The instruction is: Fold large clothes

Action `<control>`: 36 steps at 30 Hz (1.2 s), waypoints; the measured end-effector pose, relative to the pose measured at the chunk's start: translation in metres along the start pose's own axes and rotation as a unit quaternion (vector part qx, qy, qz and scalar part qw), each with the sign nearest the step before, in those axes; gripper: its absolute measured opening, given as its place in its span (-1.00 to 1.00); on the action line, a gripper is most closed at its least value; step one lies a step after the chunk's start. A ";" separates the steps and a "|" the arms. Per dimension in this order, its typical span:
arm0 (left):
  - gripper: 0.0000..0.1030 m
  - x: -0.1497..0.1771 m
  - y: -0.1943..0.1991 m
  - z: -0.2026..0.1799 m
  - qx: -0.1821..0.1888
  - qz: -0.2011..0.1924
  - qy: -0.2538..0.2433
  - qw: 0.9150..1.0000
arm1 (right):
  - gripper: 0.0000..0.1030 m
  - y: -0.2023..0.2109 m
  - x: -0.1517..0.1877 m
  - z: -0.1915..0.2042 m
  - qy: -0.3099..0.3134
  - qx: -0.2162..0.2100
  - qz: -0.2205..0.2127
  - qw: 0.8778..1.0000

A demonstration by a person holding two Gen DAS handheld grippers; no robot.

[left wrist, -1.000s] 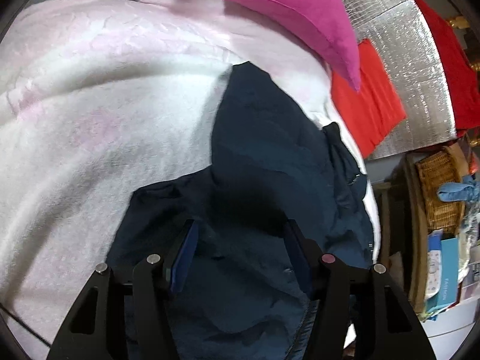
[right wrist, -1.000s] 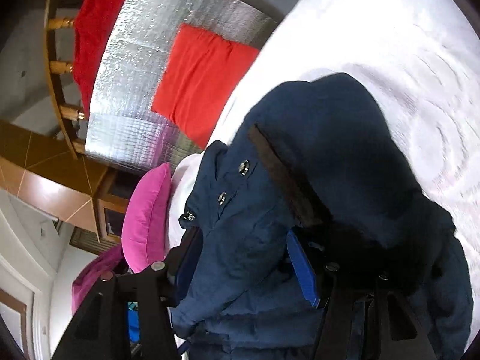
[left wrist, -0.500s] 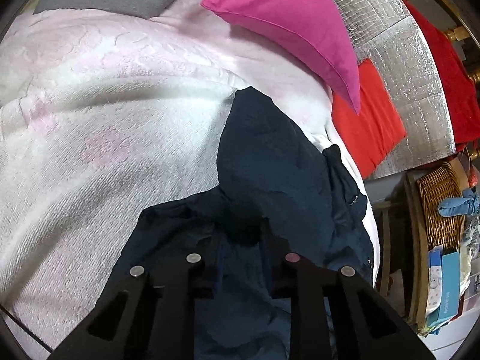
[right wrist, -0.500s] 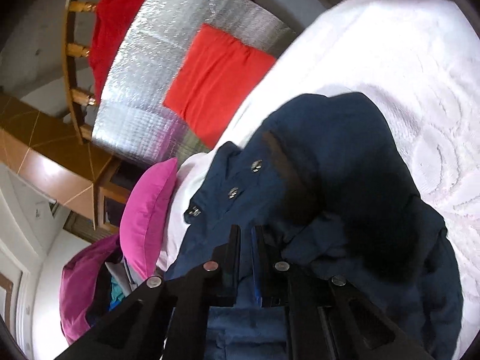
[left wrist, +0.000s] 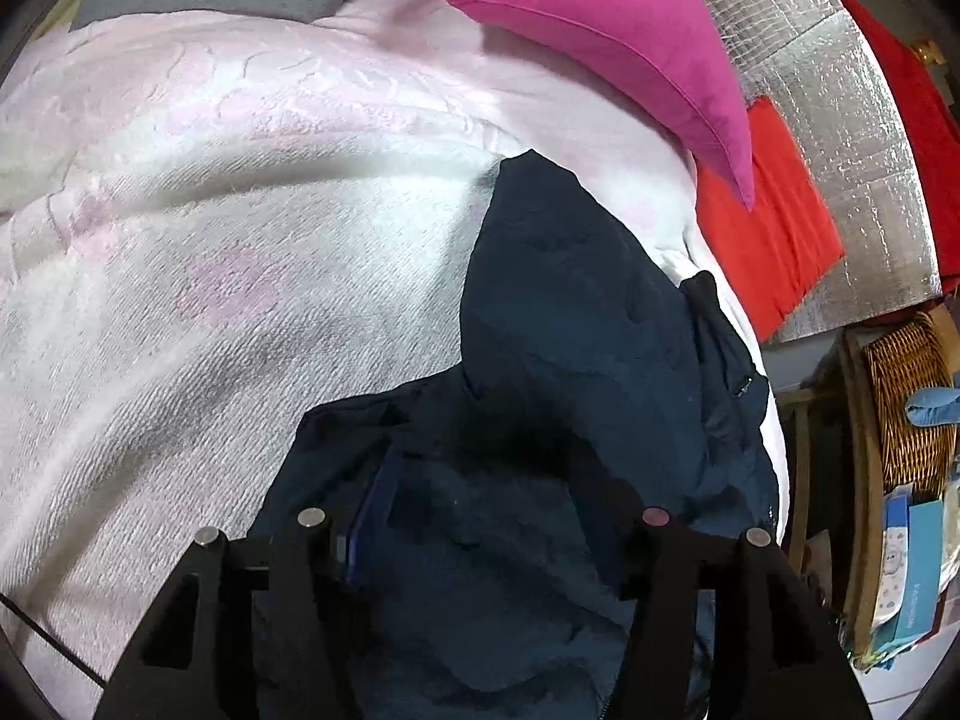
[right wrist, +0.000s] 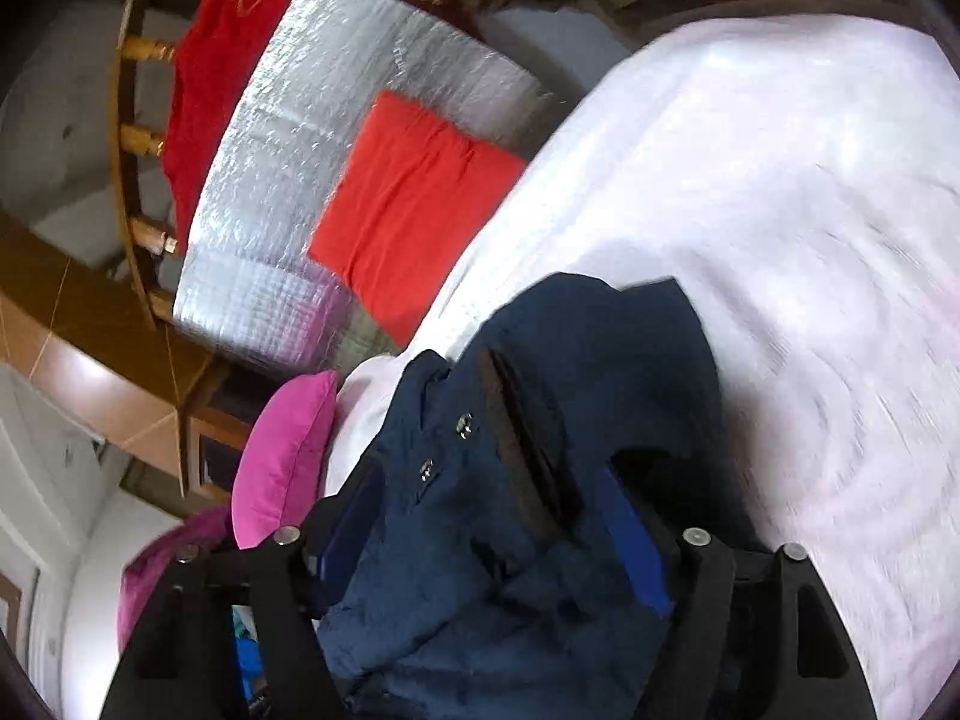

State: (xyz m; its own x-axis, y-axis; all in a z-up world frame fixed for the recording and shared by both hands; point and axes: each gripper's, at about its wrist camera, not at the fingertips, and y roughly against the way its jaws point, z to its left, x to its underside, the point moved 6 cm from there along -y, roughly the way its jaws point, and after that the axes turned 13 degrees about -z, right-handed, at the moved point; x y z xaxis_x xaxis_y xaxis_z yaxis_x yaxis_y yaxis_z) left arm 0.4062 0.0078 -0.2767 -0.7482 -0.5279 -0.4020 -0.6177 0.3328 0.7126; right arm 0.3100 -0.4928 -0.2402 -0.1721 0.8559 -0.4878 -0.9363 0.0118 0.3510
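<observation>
A dark navy jacket (left wrist: 576,336) lies bunched on a white and pale pink blanket (left wrist: 240,252). It also shows in the right wrist view (right wrist: 540,420), with snap buttons and a black strip along its front edge. My left gripper (left wrist: 486,516) is open, its fingers spread over the jacket's folds. My right gripper (right wrist: 492,516) is open too, its blue-padded fingers on either side of the bunched jacket front.
A magenta pillow (left wrist: 612,42) lies at the blanket's far edge. A red cloth (left wrist: 762,222) rests on a silver foil mat (left wrist: 840,96). A wicker basket (left wrist: 906,396) and boxes stand at the right. A wooden chair with red fabric (right wrist: 204,78) is behind.
Half a second ago both grippers were shut on jacket fabric. Both have since opened wide and let it go. The right view has swung and is motion blurred.
</observation>
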 end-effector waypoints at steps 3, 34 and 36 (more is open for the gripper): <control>0.12 -0.001 -0.001 -0.002 0.002 -0.003 -0.004 1.000 | 0.37 -0.019 -0.003 0.002 0.015 0.000 0.017 1.000; 0.51 -0.025 0.072 -0.007 -0.045 -0.120 -0.104 0.986 | 0.49 0.076 0.011 0.016 0.104 0.061 -0.007 0.993; 0.51 -0.028 0.061 -0.005 -0.048 -0.112 -0.101 0.987 | 0.49 0.077 0.005 0.009 0.093 0.070 -0.008 0.993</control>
State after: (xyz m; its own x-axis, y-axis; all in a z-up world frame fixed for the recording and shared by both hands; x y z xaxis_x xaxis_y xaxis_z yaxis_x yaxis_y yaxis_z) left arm 0.3908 0.0385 -0.2195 -0.6345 -0.4105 -0.6549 -0.7544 0.1446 0.6403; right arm 0.2404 -0.4833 -0.2082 -0.2231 0.7453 -0.6283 -0.8898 0.1076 0.4436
